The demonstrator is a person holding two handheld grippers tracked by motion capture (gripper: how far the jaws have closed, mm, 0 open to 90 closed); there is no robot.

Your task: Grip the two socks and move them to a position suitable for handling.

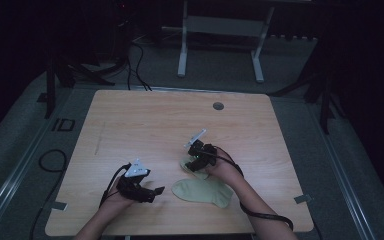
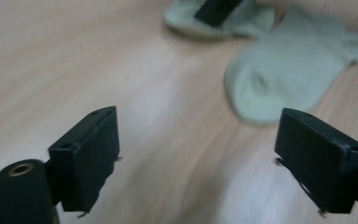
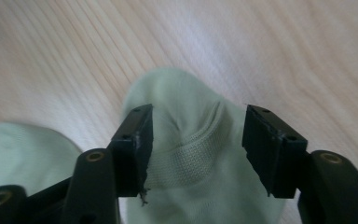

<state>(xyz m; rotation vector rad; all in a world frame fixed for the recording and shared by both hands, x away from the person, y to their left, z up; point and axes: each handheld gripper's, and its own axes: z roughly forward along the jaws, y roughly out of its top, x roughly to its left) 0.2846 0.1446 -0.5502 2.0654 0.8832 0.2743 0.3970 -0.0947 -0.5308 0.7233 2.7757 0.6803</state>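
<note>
Right gripper poised over a pale green sock on the wooden table

Its jaws straddle the ribbed cuff, unclosed; the left gripper hangs released near the second sock. Closing too shallow could pinch one layer and let the cuff slip.

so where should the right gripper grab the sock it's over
Take the far sock at its ribbed cuff band, coming from above. In the right gripper view the right gripper already has its open jaws either side of that band, which is raised in a fold there, thicker than the flat fabric. The other sock lies flat nearer the person.
</note>
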